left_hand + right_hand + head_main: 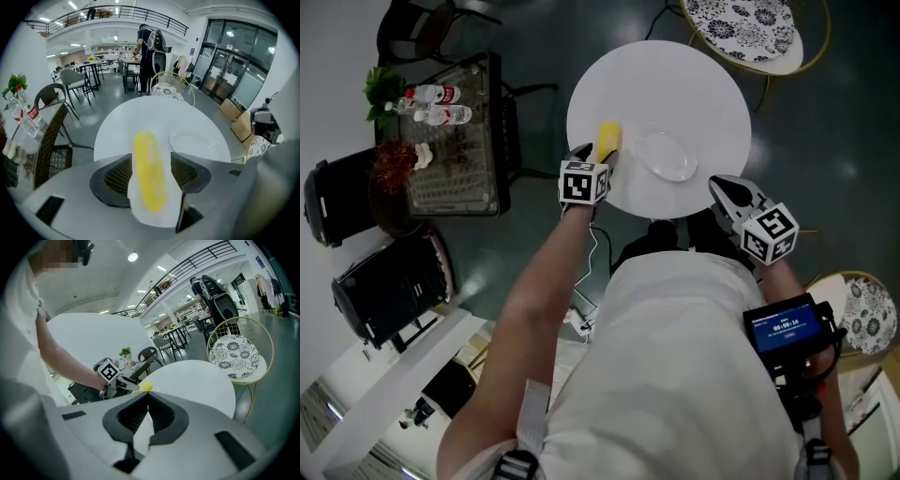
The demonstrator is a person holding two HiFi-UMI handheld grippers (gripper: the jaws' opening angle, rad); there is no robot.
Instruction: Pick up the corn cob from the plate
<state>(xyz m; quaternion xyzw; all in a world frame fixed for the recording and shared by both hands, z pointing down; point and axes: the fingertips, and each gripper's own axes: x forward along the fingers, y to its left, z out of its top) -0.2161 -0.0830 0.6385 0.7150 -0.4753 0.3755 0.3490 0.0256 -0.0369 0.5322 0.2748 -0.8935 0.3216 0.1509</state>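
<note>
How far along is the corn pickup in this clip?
Done: the corn is off the plate, which is bare, and seems to lie on the table beside it. In hand: the left gripper stands open around the corn, pads not pressing; the right gripper is shut, empty. Left: closing and lifting, if it must be held.

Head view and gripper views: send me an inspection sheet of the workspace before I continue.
Surface: round white table, only the job's things on it.
Job's things: yellow corn cob lies on the table, off and left of the clear oval plate; the plate is empty.
Clutter: nothing seen on the table.
Grippers: left gripper open, corn cob between its jaws, pads not pressing; right gripper shut, empty, at the table's near edge.
Cables: thin white cable hangs below the left wrist.
Surroundings: wicker side table with water bottles; patterned-cushion chair.
</note>
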